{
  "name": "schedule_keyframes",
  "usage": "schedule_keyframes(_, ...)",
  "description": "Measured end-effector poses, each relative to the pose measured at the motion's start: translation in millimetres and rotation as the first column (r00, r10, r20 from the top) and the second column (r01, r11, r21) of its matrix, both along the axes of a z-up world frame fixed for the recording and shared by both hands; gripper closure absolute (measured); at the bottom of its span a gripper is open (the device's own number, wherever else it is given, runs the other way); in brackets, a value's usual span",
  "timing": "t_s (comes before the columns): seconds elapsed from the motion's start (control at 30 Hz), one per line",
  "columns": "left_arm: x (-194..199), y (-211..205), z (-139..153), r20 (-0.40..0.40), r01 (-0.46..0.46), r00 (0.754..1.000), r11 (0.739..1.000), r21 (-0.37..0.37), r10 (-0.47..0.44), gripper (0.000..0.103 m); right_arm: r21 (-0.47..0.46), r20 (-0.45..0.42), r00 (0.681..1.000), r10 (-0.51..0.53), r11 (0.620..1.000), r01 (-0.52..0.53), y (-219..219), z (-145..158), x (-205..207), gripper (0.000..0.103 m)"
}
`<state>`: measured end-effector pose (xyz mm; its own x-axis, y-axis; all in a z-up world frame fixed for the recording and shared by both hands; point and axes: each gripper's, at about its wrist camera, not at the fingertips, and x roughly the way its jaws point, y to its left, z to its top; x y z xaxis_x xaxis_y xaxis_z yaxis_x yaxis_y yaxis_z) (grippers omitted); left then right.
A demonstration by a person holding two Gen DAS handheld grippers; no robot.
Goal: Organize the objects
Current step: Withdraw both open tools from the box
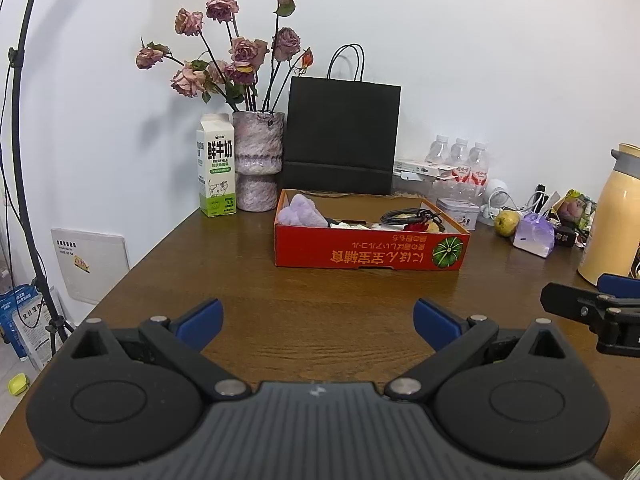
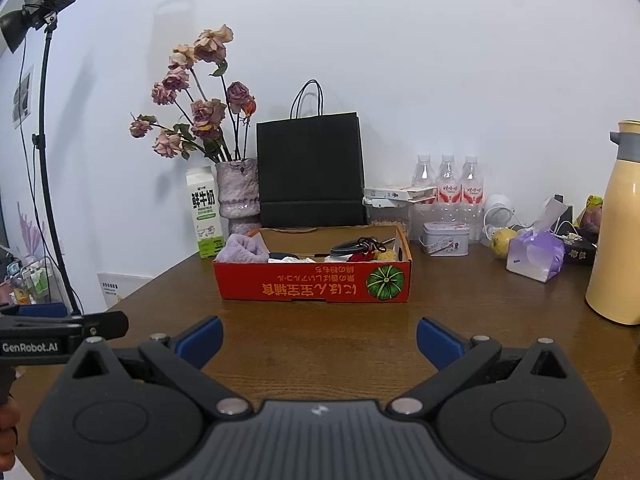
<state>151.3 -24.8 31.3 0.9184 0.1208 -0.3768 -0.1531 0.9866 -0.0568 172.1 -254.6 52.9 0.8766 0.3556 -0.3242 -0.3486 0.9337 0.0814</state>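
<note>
Both tools hovering low over the near part of the brown wooden table (image 1: 320,312), nothing held. Left gripper (image 1: 319,322) spread wide, blue pads (image 1: 204,320) well apart, bare wood between them. Right gripper (image 2: 319,340) equally wide open, pads (image 2: 438,342) parted and empty. Side by side: right tool poking in at the right edge of the left wrist view, left tool showing at the left edge of the right wrist view.

Ahead, toward the table's far edge, a shallow red cardboard box (image 1: 370,250) with a green pumpkin picture on its front wall. Inside, at the left end, a lilac fluffy cloth (image 1: 300,212); toward the right end, a coiled dark cable (image 1: 400,216), plus something red and something yellowish, too small to make out.

Right behind the box, against the wall, a black paper bag (image 1: 344,136) standing upright. Left of it, a mottled pink vase (image 1: 258,160) of dried roses, and just beside that a milk carton (image 1: 216,166) near the far left corner.

Off to the right along the far edge: water bottles (image 2: 448,180), a small tin (image 2: 445,238), a yellow-green fruit (image 2: 503,242), a purple-and-white tissue pack (image 2: 534,254), and a tall cream thermos jug (image 2: 620,232) by the right edge.
</note>
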Motion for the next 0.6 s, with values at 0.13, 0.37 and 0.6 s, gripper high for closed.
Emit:
schedule_keyframes(0.13,-0.8,-0.7,-0.2,-0.002,0.002,1.000,1.000,-0.002,-0.002,0.000,0.000,0.003,1.000,0.001,1.000,-0.001,-0.2,0.9,-2.6,0.000)
schedule_keyframes(0.37,-2.9,-2.5,-0.2,0.000,0.010,1.000,1.000,-0.002,-0.010,0.000,0.003,0.005,1.000,0.000,1.000,0.000,-1.5,1.7,-2.9,0.000)
schedule_keyframes(0.6,-2.8,-5.3,-0.2,-0.004,0.018,1.000,1.000,-0.002,-0.018,0.000,0.003,0.004,1.000,0.000,1.000,0.000,-1.5,1.6,-2.9,0.000)
